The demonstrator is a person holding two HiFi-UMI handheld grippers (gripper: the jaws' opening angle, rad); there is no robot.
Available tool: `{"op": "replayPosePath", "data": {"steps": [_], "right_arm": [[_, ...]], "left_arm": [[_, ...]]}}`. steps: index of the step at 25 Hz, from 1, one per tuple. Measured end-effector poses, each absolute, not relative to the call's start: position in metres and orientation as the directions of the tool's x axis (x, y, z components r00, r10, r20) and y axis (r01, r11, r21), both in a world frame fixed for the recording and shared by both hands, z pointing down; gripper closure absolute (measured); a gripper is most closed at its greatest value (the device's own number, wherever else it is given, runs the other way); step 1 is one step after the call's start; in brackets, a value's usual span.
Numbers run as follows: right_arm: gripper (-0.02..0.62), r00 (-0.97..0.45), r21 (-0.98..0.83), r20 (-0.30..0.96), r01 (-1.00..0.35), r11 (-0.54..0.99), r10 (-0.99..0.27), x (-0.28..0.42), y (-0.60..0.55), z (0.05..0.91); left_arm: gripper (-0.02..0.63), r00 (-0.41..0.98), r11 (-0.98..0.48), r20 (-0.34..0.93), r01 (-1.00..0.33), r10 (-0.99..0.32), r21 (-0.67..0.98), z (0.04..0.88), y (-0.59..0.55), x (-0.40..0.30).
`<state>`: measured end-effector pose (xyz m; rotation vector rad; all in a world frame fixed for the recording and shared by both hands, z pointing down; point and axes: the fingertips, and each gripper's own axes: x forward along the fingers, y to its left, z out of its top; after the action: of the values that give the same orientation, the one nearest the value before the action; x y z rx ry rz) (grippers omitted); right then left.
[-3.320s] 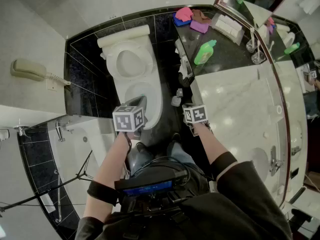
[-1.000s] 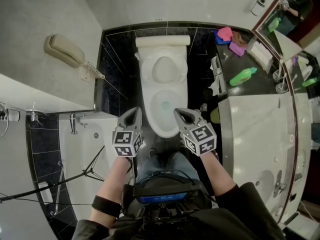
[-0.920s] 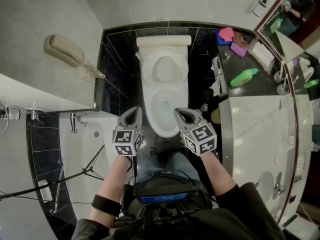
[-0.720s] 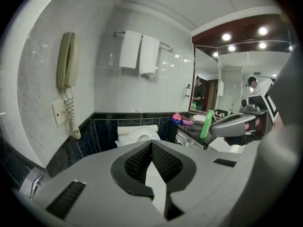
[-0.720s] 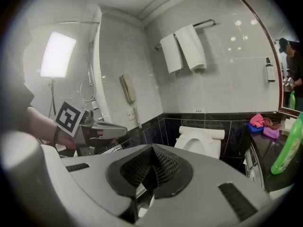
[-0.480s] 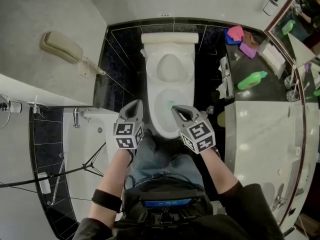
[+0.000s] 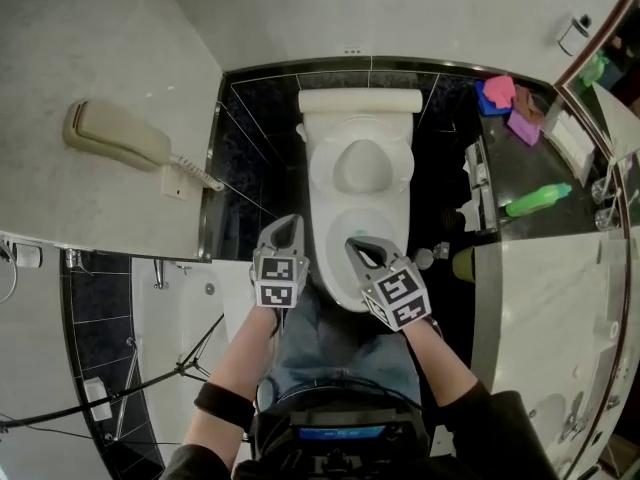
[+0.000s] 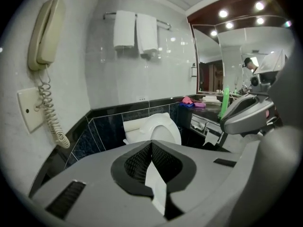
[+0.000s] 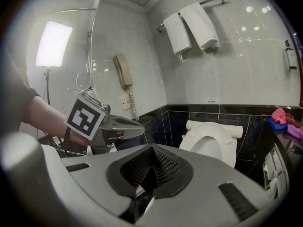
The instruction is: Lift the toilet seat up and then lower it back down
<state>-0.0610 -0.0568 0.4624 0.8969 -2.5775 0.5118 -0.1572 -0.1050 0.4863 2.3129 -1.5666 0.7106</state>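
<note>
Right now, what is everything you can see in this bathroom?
toilet: one, white, against the black-tiled wall
toilet seat: one, white, raised against the tank
wall phone: one, beige, left wall
towels: two, white, rail above toilet
bottle: one, green, dark counter at right
cloths: several, pink, purple, blue, counter's far corner
bathtub: one, white, lower left
left gripper: one, grey, shut, empty, beside bowl
right gripper: one, grey, shut, empty, at bowl's front
</note>
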Motion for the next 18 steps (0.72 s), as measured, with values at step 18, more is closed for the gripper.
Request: {"op": "replayPosePath", "data": {"steps": [18], "right_arm": [[0.589,-0.709,-0.239,0.487,-0.669,0.704,-0.51,-0.13,-0.178,0.618]], "left_arm": [[0.42,0.238,-0.514,0.635,-0.806,-0.735,-0.293,0.686,-0.291,-0.222]]}}
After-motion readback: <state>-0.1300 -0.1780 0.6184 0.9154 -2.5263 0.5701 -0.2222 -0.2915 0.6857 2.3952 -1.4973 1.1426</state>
